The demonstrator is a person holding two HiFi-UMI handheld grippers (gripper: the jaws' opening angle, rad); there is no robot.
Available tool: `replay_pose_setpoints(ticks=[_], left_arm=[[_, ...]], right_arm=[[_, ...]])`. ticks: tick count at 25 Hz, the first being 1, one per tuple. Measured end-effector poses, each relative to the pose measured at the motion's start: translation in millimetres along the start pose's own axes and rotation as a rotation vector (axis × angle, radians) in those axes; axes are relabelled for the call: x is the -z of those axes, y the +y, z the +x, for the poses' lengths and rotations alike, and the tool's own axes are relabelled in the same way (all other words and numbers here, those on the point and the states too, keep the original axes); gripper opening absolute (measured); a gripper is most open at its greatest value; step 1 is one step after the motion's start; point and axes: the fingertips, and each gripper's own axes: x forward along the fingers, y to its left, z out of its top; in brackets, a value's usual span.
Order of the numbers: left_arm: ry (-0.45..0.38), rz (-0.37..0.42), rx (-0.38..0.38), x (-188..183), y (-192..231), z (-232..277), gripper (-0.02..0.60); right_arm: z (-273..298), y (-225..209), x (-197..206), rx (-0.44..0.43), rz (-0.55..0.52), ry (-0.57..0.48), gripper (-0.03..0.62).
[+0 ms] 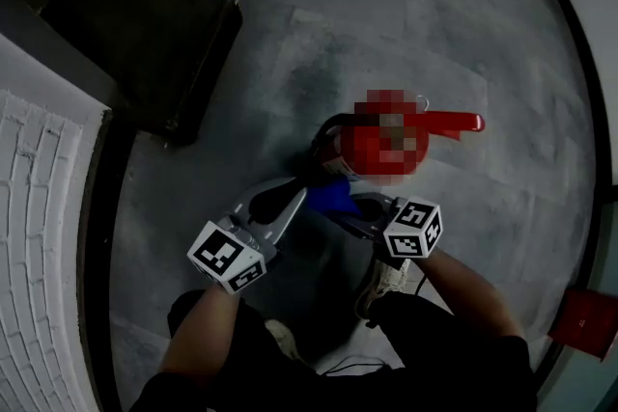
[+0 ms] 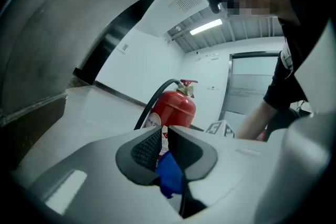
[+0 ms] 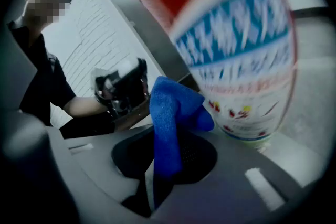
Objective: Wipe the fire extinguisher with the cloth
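The left gripper (image 2: 164, 138) has its grey jaws drawn almost together, pinching one end of a bright blue microfibre cloth (image 3: 168, 118). The right gripper (image 3: 166, 150) is clamped on the other end, and the cloth stands up out of its jaws, bunched. Just beyond, the cloth's top fold lies against the lower printed label of the red cylindrical fire extinguisher (image 2: 174, 107), which stands upright on the grey tiled floor (image 1: 386, 14), its black hose (image 2: 152, 98) curving down one side.
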Motion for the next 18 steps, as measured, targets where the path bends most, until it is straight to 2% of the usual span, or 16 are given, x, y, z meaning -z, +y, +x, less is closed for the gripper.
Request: replay_pose_setpoints(ticks=[5, 10, 13, 16, 18], left_arm=[[0.020, -0.003, -0.022, 6.7, 11.4, -8.7, 0.043], [0.003, 0.039, -0.090, -1.6, 28.6, -21.3, 0.044], [-0.036, 0.123, -0.120, -37.5, 40.1, -27.5, 0.044], [-0.026, 0.239, -0.142, -89.7, 47.5, -26.9, 0.043], [-0.057, 0.214, -0.160, -127.4, 41.9, -27.2, 0.043]], right_arm=[[-88.7, 23.6, -45.5, 0.035, -0.137, -0.073, 0.061], [-134.1, 38.5, -75.7, 0.018, -0.228, -0.092, 0.061], [-158.7, 43.9, -92.3, -0.001, -0.273, -0.107, 0.061], [-192.3, 44.1, -111.7, 0.025, -0.305, -0.137, 0.061], [-221.1, 43.8, -130.3, 0.078, -0.291, -0.183, 0.061]])
